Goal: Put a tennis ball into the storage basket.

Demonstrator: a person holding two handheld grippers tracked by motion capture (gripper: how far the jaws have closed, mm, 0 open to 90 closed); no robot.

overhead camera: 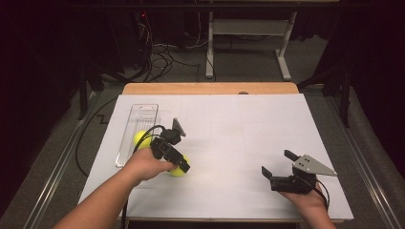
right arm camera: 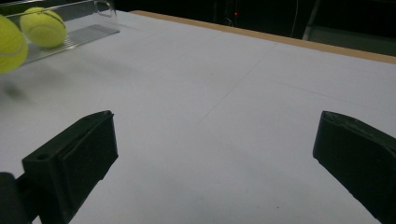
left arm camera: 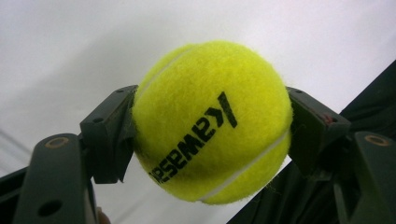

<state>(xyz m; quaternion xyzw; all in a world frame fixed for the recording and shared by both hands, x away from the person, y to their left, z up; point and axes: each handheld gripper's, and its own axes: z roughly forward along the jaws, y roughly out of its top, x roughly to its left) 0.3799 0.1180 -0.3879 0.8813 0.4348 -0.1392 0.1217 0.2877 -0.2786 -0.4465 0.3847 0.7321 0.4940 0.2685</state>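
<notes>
Yellow ball point(left arm camera: 212, 122) is gripped in the left gripper point(overhead camera: 180, 164) beside the tray point(overhead camera: 143, 113) holding 1 ball point(overhead camera: 140, 138). Right gripper point(overhead camera: 274, 164) hangs open. Next, likely into the tray.

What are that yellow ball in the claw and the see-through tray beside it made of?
The tennis ball looks covered in fuzzy yellow felt: fibres stand up along its edge, and a smooth white seam curves across it. The tray seems to be clear glossy plastic, since the white table shows through it; it might be acrylic.
</notes>
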